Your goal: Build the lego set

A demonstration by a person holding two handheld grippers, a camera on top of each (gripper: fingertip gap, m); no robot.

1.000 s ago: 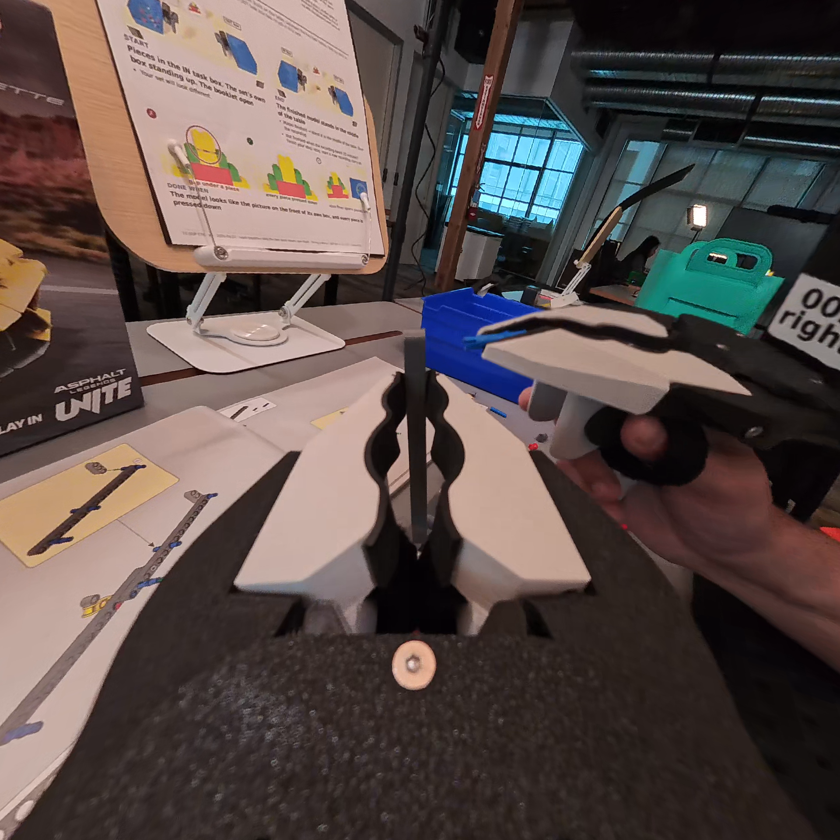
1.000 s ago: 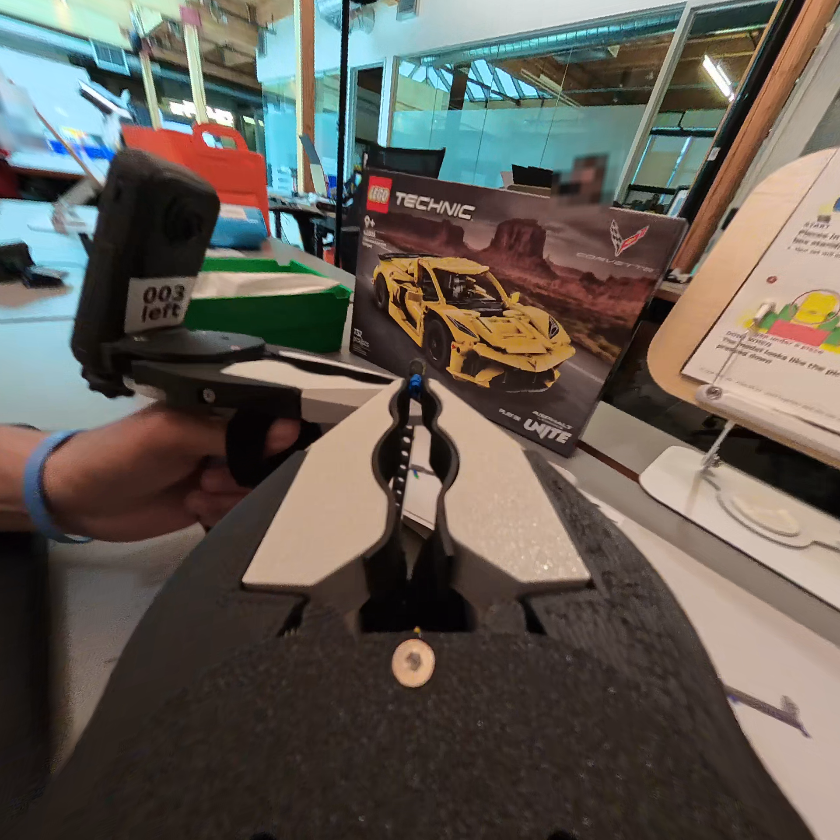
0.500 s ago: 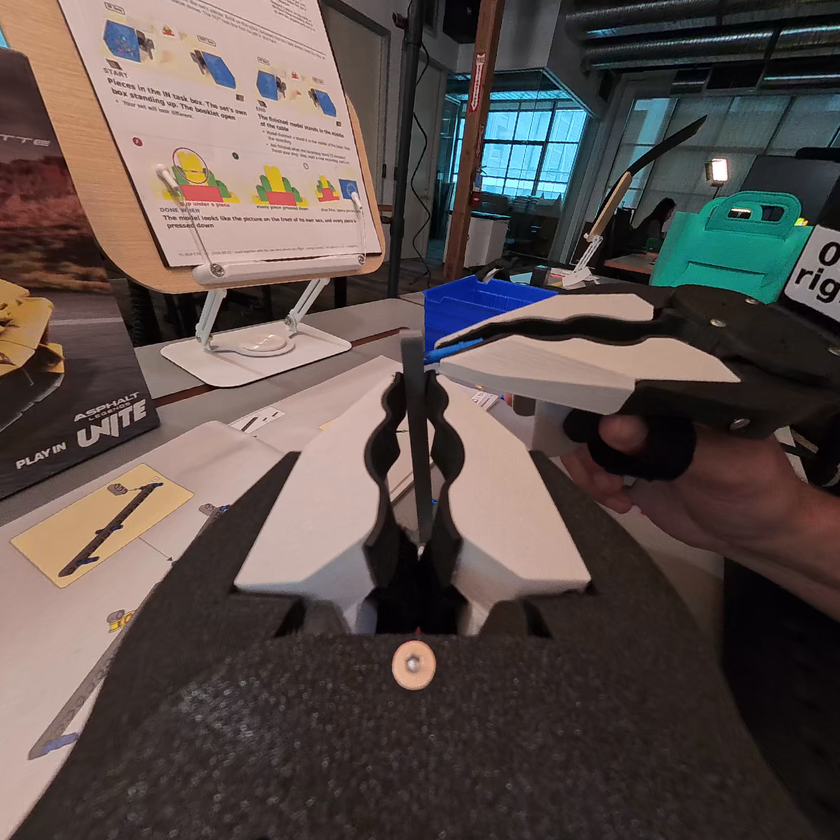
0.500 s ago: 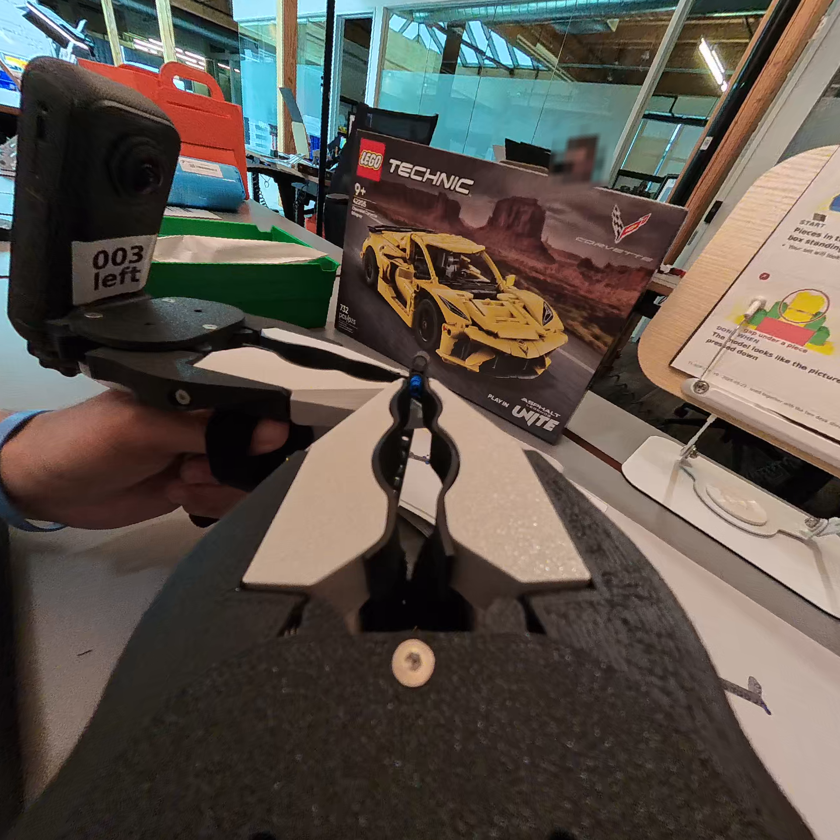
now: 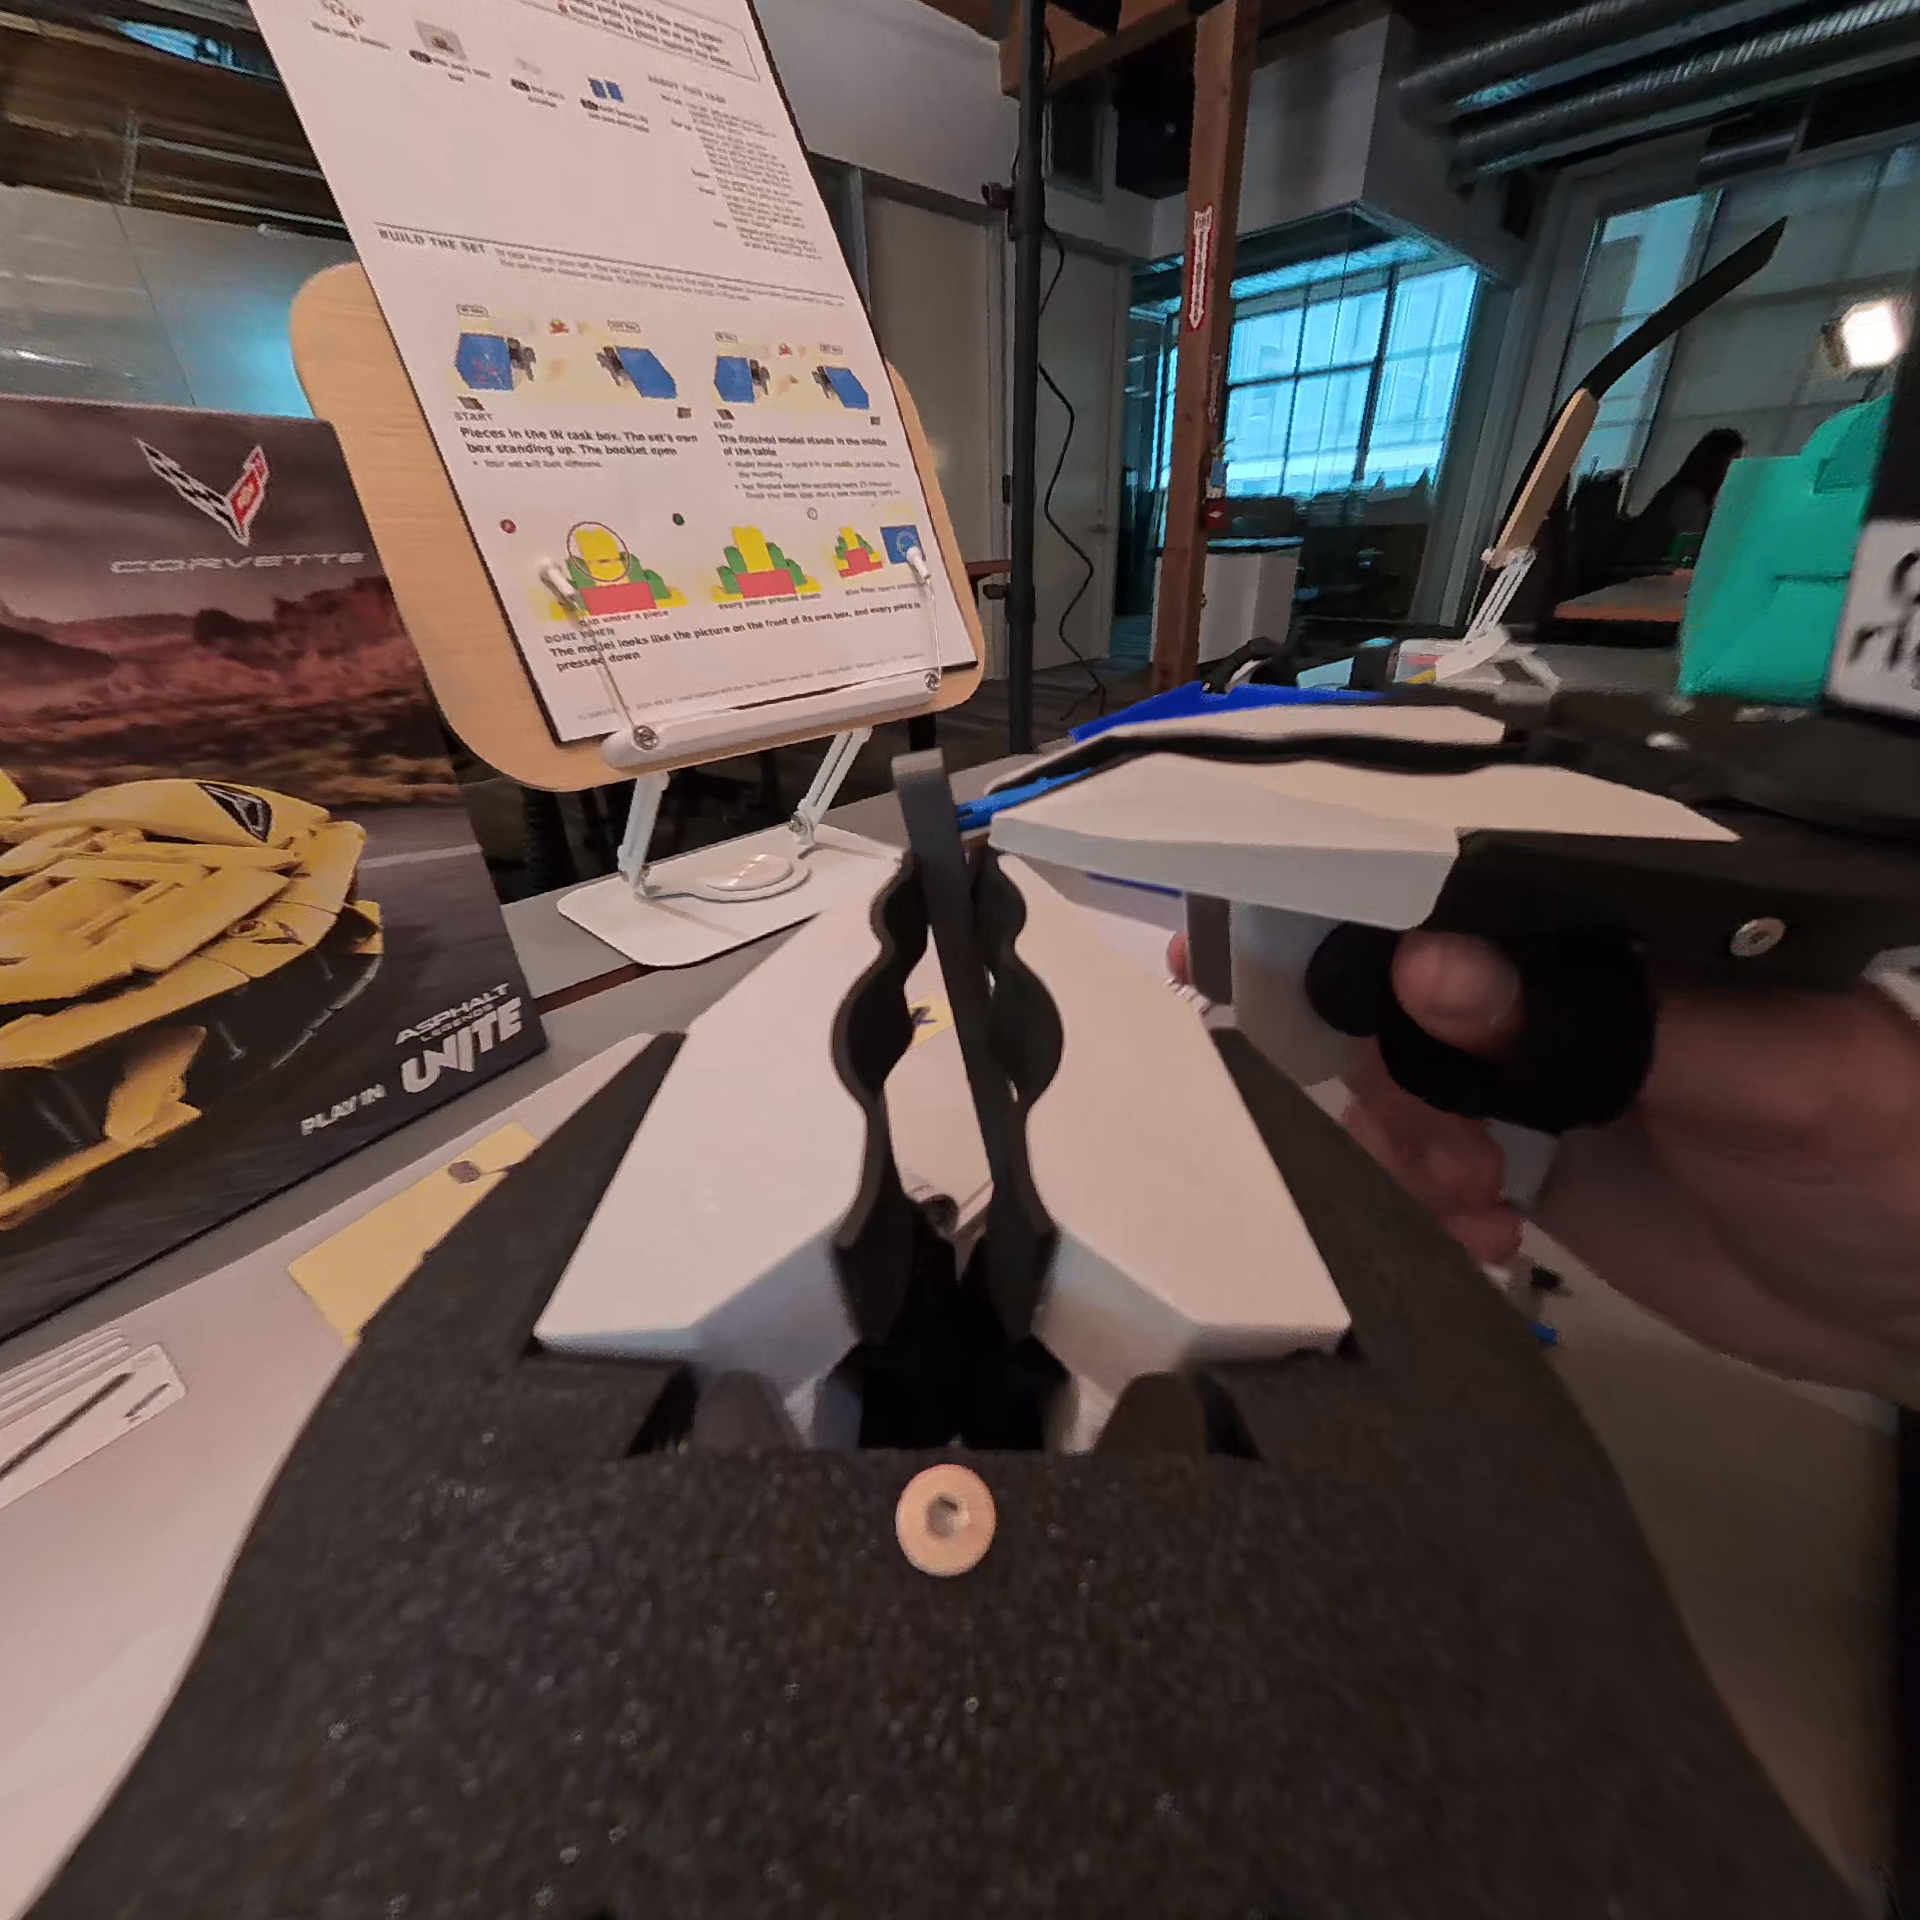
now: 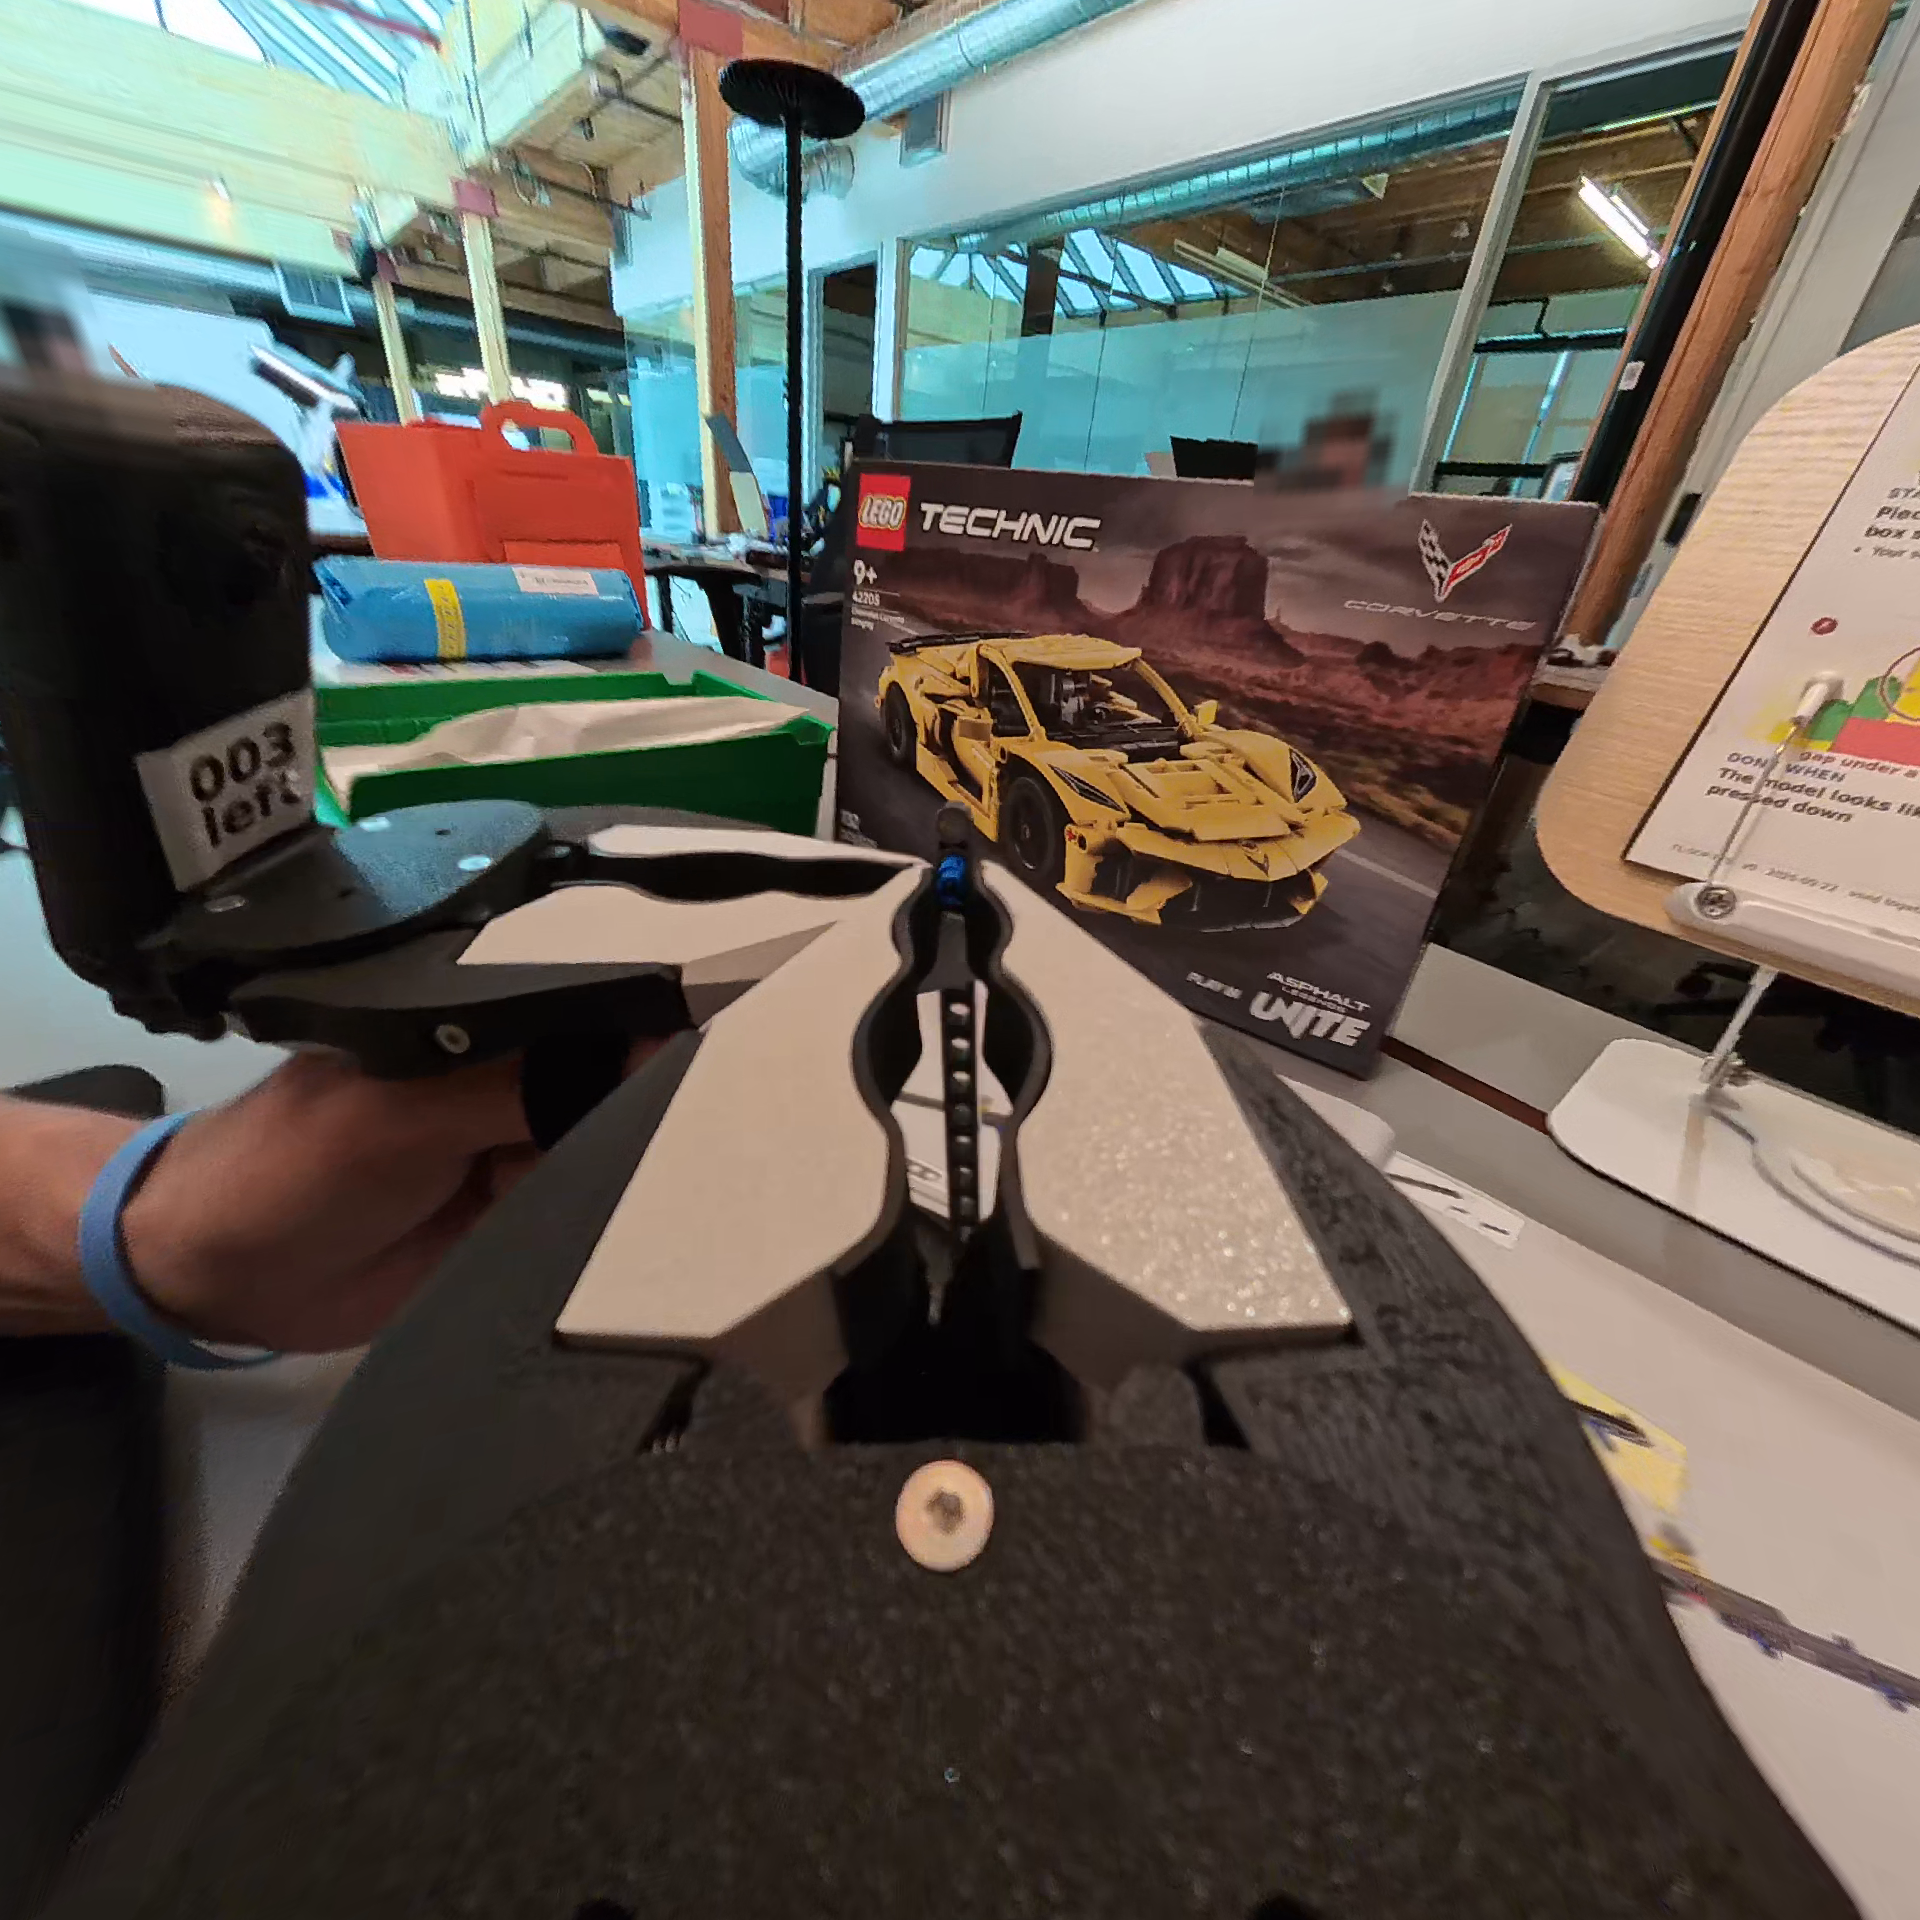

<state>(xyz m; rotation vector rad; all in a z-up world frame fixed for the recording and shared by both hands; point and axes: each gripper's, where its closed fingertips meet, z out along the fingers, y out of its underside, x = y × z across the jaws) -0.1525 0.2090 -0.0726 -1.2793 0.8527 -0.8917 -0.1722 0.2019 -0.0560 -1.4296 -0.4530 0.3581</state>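
Two grippers are up off the table in front of me; my left gripper (image 5: 951,914) is squeezed tight on a long dark beam (image 5: 961,997) that stands nearly on end between its pads, while my right gripper (image 6: 951,914) is pinched on a blue pin (image 6: 948,878) at its tips, pressed against that same holed beam (image 6: 961,1101). The right gripper (image 5: 997,816) reaches in from the side to meet the beam's top; the set box (image 6: 1195,748) stands upright behind, the open booklet (image 5: 156,1475) lies flat below, and an instruction sheet stand (image 5: 665,582) sits beside the box.
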